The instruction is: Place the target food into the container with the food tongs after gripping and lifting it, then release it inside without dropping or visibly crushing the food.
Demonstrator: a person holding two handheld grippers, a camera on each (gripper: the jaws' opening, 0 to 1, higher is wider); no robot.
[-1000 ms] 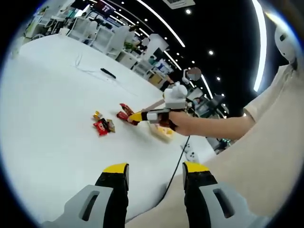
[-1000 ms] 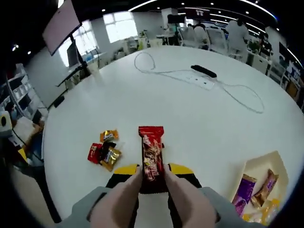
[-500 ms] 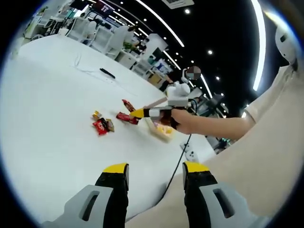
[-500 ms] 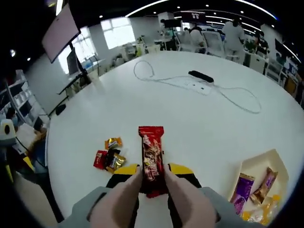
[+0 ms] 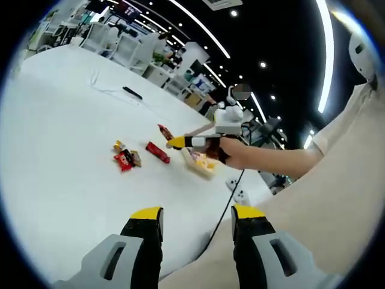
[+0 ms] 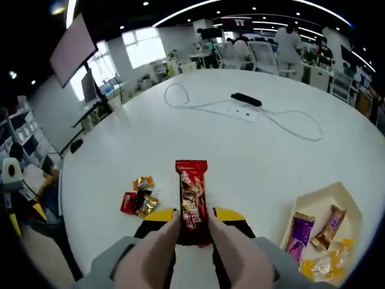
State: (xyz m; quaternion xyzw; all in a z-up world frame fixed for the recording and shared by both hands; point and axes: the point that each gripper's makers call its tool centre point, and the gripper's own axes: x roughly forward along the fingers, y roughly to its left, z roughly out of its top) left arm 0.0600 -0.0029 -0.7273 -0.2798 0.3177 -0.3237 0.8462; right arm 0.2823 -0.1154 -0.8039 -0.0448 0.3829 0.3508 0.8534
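Our right claw (image 6: 194, 218) with tongs (image 6: 240, 256) clamping a red snack bar (image 6: 191, 194) above the white table (image 6: 240, 150), tray (image 6: 319, 208) at right, our left claw (image 5: 197, 215) open

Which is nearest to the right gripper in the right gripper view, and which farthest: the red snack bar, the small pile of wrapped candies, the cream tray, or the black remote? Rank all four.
1. Red snack bar: held between the tongs at the right gripper.
2. Small pile of wrapped candies: just left on the table.
3. Cream tray: lower right, farther out.
4. Black remote: far across the table, by the white cable.
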